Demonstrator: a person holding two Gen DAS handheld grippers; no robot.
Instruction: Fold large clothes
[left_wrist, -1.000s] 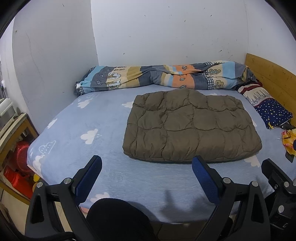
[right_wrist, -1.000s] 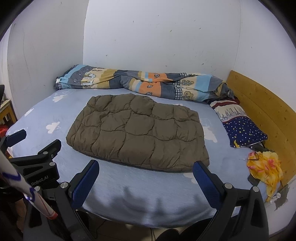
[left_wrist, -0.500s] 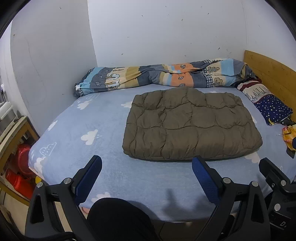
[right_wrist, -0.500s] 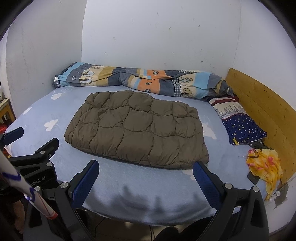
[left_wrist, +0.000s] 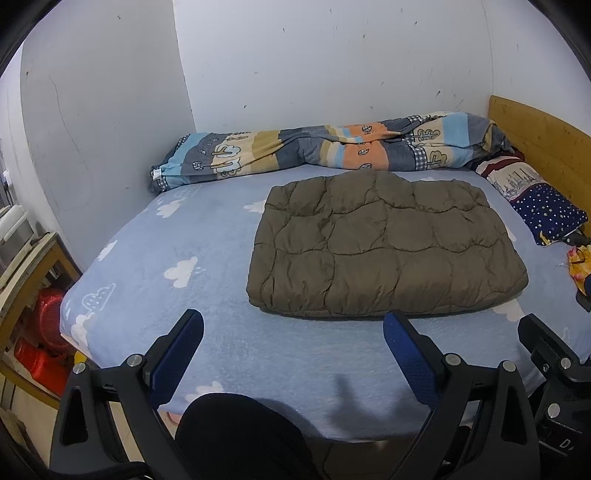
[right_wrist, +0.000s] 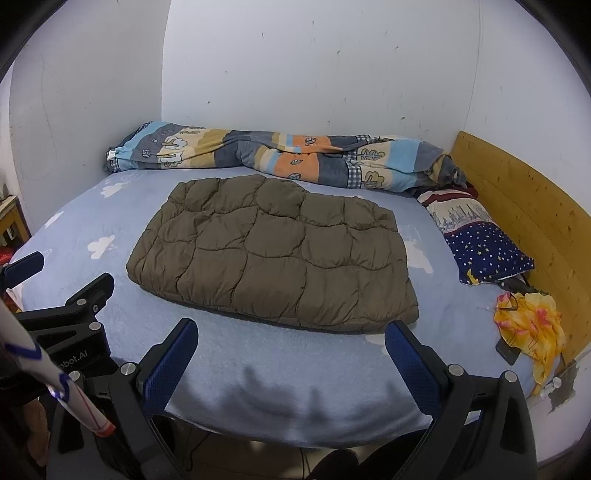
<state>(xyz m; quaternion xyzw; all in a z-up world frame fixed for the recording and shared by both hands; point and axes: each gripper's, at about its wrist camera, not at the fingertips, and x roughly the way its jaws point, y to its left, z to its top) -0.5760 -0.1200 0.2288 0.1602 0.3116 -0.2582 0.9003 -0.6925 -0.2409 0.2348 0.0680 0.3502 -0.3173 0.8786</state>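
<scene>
An olive-brown quilted coat (left_wrist: 384, 247) (right_wrist: 273, 254) lies folded into a flat rectangle in the middle of the blue cloud-print bed sheet (left_wrist: 177, 236) (right_wrist: 88, 229). My left gripper (left_wrist: 293, 332) hovers over the bed's near edge, short of the coat's front hem, jaws wide apart and empty. My right gripper (right_wrist: 291, 338) is also open and empty, just in front of the coat's near right corner. The left gripper's body (right_wrist: 74, 314) shows at the left of the right wrist view.
A striped patterned duvet (left_wrist: 332, 151) (right_wrist: 280, 158) is rolled along the far wall. A starry pillow (left_wrist: 539, 203) (right_wrist: 480, 240) and a yellow cloth (right_wrist: 532, 325) lie by the wooden headboard (right_wrist: 524, 206). A wooden shelf with red items (left_wrist: 40, 332) stands left of the bed.
Both grippers have lifted and tipped slightly, so the coat and bed sit a little lower in each view. The coat has not moved and both jaws stay open.
</scene>
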